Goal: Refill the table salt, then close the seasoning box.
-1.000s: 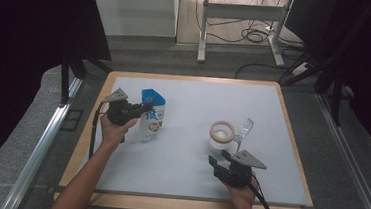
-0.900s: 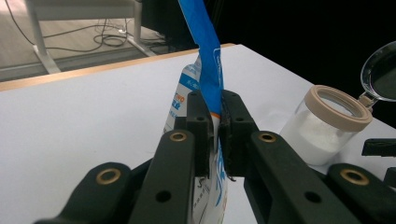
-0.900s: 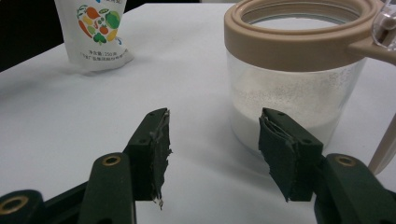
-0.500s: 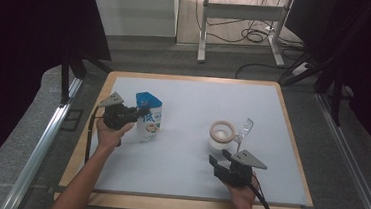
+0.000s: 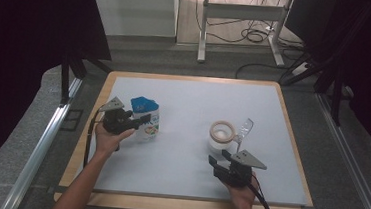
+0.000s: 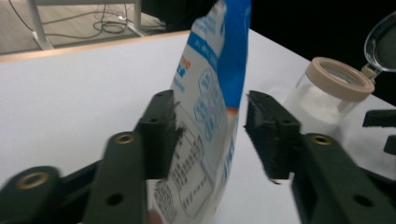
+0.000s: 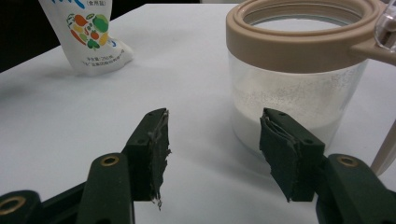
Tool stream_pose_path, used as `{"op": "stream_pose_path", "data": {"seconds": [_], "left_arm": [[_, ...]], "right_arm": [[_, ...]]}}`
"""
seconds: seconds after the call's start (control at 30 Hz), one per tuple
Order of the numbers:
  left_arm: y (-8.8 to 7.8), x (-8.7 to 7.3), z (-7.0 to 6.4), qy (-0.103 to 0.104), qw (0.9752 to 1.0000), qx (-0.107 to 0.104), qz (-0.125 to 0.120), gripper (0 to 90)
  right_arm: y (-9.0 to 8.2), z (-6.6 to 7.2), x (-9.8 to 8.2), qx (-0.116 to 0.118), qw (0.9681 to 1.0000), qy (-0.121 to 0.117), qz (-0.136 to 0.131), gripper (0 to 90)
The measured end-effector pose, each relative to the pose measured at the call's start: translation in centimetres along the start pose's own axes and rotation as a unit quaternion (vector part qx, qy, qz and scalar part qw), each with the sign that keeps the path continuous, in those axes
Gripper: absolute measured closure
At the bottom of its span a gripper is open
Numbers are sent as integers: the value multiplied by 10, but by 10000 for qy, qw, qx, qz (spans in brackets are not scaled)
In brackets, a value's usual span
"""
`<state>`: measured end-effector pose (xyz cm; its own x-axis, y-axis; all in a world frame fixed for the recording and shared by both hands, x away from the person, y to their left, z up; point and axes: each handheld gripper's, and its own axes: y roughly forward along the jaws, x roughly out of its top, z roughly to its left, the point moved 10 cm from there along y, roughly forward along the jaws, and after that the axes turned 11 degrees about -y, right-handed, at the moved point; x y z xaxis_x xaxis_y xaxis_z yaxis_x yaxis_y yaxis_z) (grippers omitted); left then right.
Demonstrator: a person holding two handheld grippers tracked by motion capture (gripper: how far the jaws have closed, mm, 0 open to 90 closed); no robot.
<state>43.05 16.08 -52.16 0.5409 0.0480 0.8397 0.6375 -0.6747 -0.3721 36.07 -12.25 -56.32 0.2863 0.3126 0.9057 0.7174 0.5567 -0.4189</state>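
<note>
A white and blue pouch (image 5: 145, 117) with printed vegetables stands upright on the white board at the left. My left gripper (image 5: 139, 122) reaches it from the left. Its jaws have just been opening, and the pouch (image 6: 210, 93) stands between them with a gap at the right pad. A clear jar (image 5: 222, 136) with a tan rim holds white powder, and its clear lid (image 5: 245, 128) is flipped open to the right. My right gripper (image 5: 219, 158) rests just in front of the jar (image 7: 299, 70), open with nothing between its fingers (image 7: 212, 135).
The white board (image 5: 199, 98) has a wooden rim and lies on a grey table. Black curtains flank both sides. A desk frame and cables (image 5: 251, 37) stand on the floor beyond the far edge.
The left hand and the pouch have shifted slightly left and toward me. The right gripper has kept still before the jar.
</note>
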Motion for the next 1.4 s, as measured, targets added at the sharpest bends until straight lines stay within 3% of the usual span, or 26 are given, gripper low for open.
{"op": "stream_pose_path", "data": {"seconds": [0.17,0.5,1.0,1.13,1.4], "left_arm": [[-1,-12,5,14,9998,138,123,423],[-2,-33,7,46,9992,212,324,359],[-9,-52,7,81,9984,295,483,327],[-11,-56,9,62,9981,330,523,320],[-12,-62,7,26,9978,312,583,315]], "right_arm": [[0,0,0,3,10000,3,-1,428],[0,-1,0,12,10000,4,16,426],[-12,-4,1,43,9999,-64,-69,430],[-24,-11,0,6,9998,15,-195,509],[-46,-32,4,-219,9989,92,-393,846]]}}
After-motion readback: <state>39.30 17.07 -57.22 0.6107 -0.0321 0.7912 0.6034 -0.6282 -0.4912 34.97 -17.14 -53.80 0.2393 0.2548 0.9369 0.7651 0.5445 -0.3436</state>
